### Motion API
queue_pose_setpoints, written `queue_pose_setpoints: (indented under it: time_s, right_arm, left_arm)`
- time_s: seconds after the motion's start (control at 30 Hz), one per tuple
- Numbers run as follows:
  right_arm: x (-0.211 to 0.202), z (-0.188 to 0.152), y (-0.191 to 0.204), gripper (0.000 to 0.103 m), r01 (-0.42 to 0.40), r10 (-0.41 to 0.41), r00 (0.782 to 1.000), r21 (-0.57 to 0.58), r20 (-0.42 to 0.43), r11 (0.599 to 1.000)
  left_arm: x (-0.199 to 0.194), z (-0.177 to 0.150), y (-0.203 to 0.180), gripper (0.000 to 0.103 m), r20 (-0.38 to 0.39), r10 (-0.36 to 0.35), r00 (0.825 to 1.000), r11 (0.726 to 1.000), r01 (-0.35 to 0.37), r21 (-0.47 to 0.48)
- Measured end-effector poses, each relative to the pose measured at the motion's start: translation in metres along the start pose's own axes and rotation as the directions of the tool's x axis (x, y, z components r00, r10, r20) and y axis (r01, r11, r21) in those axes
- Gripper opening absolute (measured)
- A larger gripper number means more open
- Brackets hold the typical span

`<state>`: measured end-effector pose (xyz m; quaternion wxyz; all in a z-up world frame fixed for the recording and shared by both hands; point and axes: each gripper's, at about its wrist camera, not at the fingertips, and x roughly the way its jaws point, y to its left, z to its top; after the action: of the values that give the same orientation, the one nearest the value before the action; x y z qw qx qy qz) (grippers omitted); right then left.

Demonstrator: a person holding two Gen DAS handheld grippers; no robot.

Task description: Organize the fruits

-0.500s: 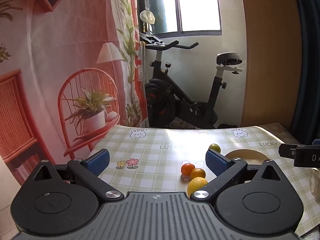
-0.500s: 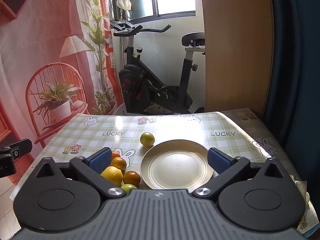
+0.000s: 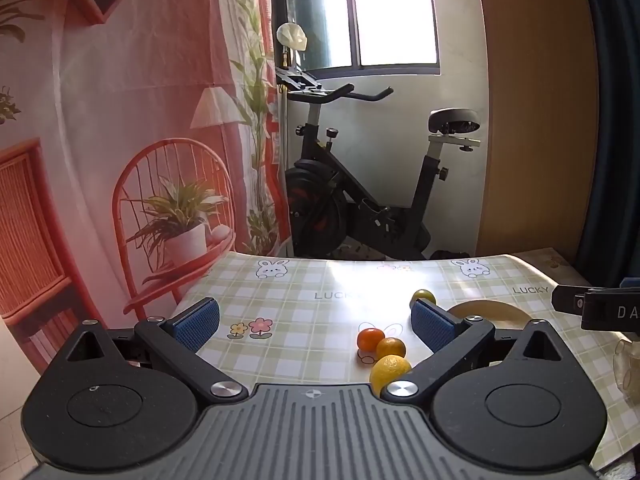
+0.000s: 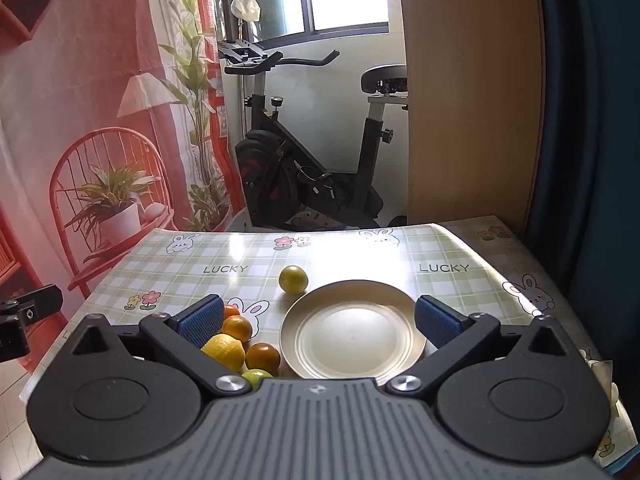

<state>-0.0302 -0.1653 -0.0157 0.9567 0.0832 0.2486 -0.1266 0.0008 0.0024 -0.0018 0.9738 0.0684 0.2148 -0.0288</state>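
A lemon (image 4: 224,351), three oranges (image 4: 263,357) and a lime (image 4: 256,376) cluster on the checked worktop (image 4: 360,252), just left of the bare plate (image 4: 352,330). A green fruit (image 4: 293,279) sits at the plate's far-left rim. Both the left hand-held gripper (image 3: 314,320) and the right hand-held gripper (image 4: 319,318) hover spread apart, holding nothing. An exercise bike (image 4: 304,168) stands beyond.

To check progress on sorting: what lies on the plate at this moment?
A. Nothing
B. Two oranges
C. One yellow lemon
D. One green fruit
A: the plate is bare; the green fruit sits on the tablecloth just beyond its rim, and the lemon lies to its left.
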Motion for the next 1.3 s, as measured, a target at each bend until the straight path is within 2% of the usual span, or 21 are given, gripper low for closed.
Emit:
queue_pose_setpoints:
  time_s: [1.3]
  right_arm:
    - [-0.0078,0.0039,0.0021,0.103,-0.003,0.003,1.0,0.0,0.013,1.0]
  left_arm:
    - [-0.003,0.0014,0.0078,0.103,-0.007,-0.023,1.0,0.999,0.022,-0.043]
